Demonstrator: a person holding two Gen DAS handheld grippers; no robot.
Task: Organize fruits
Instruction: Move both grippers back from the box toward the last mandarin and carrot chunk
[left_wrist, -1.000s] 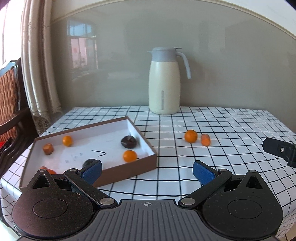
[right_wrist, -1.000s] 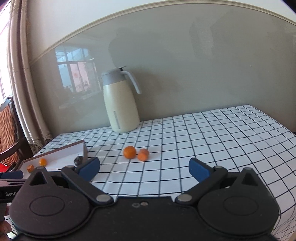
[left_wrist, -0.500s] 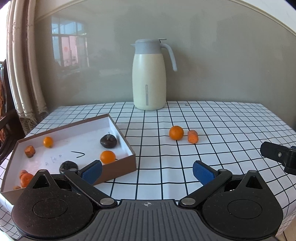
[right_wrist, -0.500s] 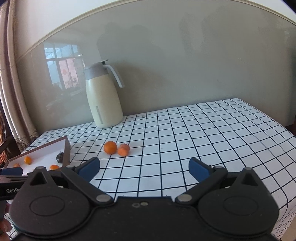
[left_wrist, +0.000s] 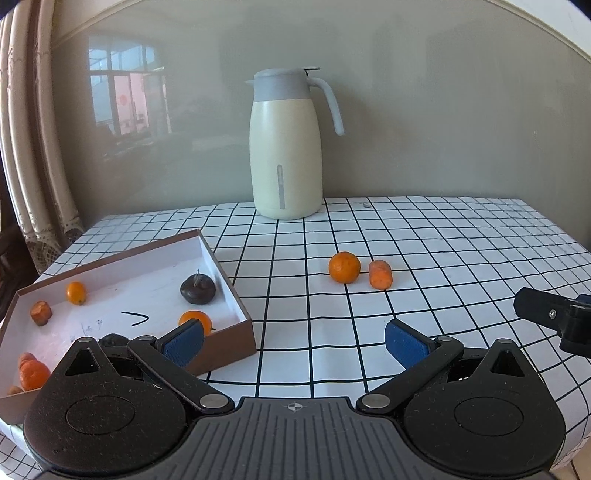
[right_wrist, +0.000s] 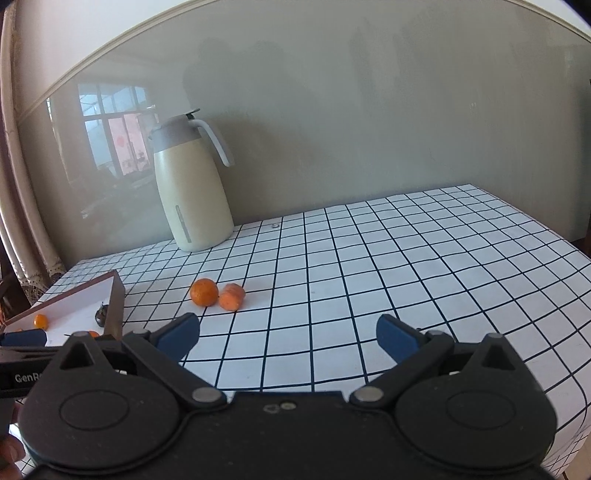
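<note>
Both the left tongs (left_wrist: 293, 341) and the right tongs (right_wrist: 288, 338) are wide open and hold nothing. 2 fruits, an orange (left_wrist: 344, 267) and an orange piece (left_wrist: 380, 274), lie mid-counter, outside the box (left_wrist: 236, 345) at the counter's left edge. I judge the step is approach; next, one tongs must close around the orange.

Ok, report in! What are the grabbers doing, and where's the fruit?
Left gripper open, empty. Right gripper open, empty. Orange and carrot piece on the tablecloth, outside the box. Nothing in the way.
</note>
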